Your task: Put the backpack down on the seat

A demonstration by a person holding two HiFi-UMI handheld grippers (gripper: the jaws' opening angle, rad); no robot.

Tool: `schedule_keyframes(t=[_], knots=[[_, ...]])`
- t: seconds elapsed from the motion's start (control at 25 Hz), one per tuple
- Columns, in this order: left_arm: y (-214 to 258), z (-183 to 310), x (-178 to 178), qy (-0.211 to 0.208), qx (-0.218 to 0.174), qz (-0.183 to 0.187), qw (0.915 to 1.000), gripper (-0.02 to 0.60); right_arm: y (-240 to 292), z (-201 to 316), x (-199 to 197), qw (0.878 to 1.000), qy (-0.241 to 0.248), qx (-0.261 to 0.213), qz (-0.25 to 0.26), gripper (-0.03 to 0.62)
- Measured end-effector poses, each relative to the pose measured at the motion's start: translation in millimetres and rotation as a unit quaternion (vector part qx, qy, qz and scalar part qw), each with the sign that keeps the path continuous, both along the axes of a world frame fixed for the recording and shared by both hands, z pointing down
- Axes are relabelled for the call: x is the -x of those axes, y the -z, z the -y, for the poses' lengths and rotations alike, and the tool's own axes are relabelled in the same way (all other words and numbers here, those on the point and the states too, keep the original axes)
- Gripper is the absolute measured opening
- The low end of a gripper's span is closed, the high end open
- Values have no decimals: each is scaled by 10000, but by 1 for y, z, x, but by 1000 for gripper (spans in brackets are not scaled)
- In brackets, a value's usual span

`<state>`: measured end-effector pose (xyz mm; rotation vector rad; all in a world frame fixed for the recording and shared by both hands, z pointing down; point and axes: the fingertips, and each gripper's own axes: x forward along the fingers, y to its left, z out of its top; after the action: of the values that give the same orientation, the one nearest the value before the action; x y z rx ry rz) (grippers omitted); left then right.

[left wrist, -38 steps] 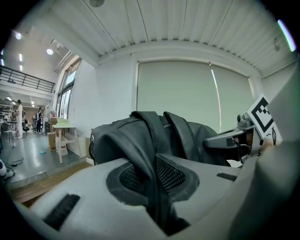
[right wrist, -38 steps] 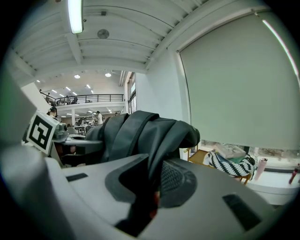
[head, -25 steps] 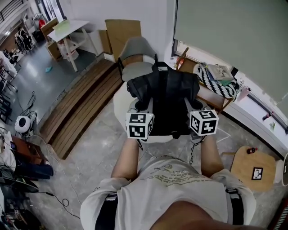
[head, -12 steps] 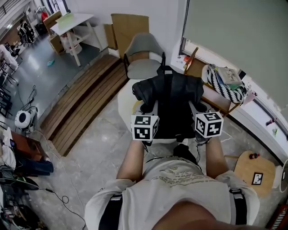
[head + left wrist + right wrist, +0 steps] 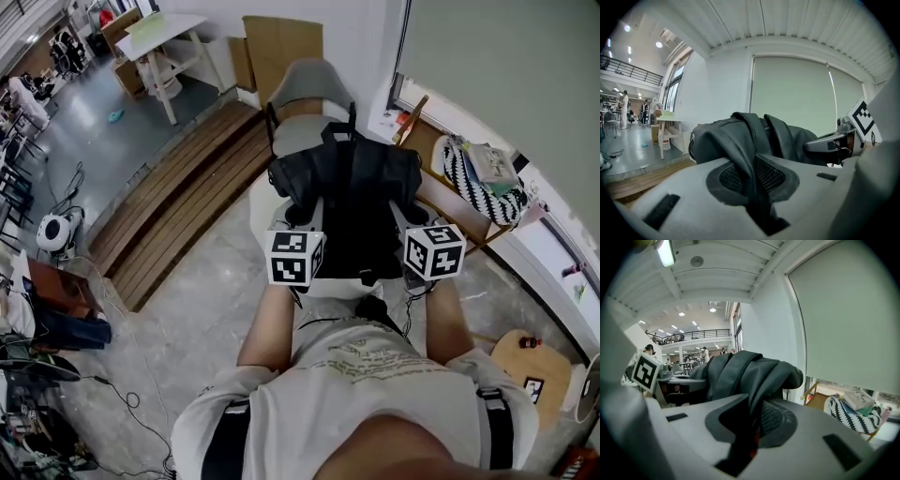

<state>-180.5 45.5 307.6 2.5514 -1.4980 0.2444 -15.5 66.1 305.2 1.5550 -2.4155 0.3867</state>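
The backpack (image 5: 352,187) is black, the chair (image 5: 309,89) grey, the cloth (image 5: 464,183) black-and-white striped, the planks (image 5: 178,206) brown.

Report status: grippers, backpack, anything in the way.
Left hand-held gripper and right hand-held gripper each shut on a strap. Backpack over the white seat, contact unclear. Grey chair behind.

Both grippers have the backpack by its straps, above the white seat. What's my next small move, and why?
Probably lower both grippers together, kept shut. The left gripper and the right gripper each clamp a shoulder strap, and the backpack sits over the white seat. I cannot tell whether it already rests there, so ease down before letting go.
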Motion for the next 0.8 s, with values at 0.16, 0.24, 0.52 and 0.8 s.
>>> schedule_keyframes(t=[0.16,0.24,0.52,0.8], knots=[[-7,30,-21,24,181,86,9998,72,-9,33,-20,9999,23,148,81,55],[-10,47,-32,10,275,116,9996,72,-12,50,-31,9997,25,213,136,55],[-18,105,-60,88,458,227,9987,72,-24,109,-59,9990,128,376,203,55],[-36,158,-89,346,793,-76,9962,72,-40,175,-91,9974,522,493,39,55]])
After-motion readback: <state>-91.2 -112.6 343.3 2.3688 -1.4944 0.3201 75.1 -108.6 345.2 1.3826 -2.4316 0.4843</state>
